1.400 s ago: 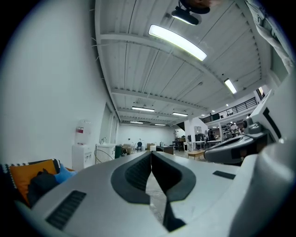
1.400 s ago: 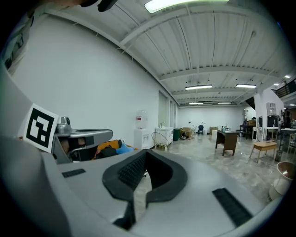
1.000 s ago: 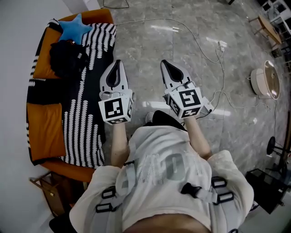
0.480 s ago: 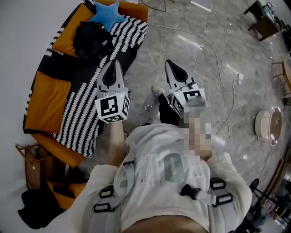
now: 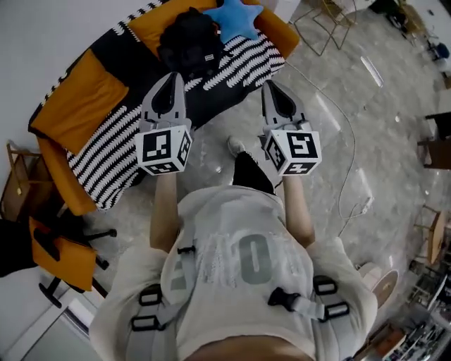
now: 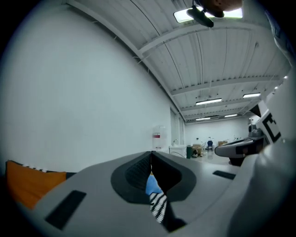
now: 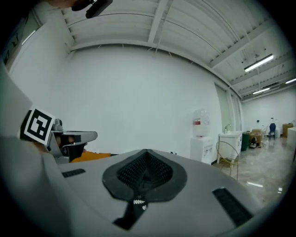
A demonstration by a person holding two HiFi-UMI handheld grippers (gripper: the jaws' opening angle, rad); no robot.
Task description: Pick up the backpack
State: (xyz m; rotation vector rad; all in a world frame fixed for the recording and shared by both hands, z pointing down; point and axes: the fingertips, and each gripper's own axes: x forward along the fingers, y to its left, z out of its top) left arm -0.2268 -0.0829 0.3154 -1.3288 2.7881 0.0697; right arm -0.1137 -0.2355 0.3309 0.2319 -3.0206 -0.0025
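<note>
The black backpack (image 5: 189, 44) lies on an orange sofa (image 5: 84, 84) draped with a black-and-white striped blanket (image 5: 113, 144), next to a blue star cushion (image 5: 232, 17). My left gripper (image 5: 171, 76) is shut and empty, its tip just short of the backpack over the blanket. My right gripper (image 5: 271, 86) is also shut and empty, over the sofa's front edge to the right of the backpack. In the left gripper view the shut jaws (image 6: 151, 152) hide the backpack; only a sliver of blue cushion (image 6: 151, 185) and striped blanket (image 6: 158, 206) shows below them. The right gripper view (image 7: 146, 150) faces a white wall.
A white cable (image 5: 345, 151) trails over the glossy stone floor on the right. A wire-frame chair (image 5: 320, 25) stands past the sofa's right end, and a water dispenser (image 7: 201, 134) stands by the wall. A wooden rack (image 5: 17, 183) and an orange seat (image 5: 63, 250) stand at the left.
The view has swung round, so the sofa and backpack went from the far left to straight ahead of both grippers. Both grippers moved with the turn and stayed shut.
</note>
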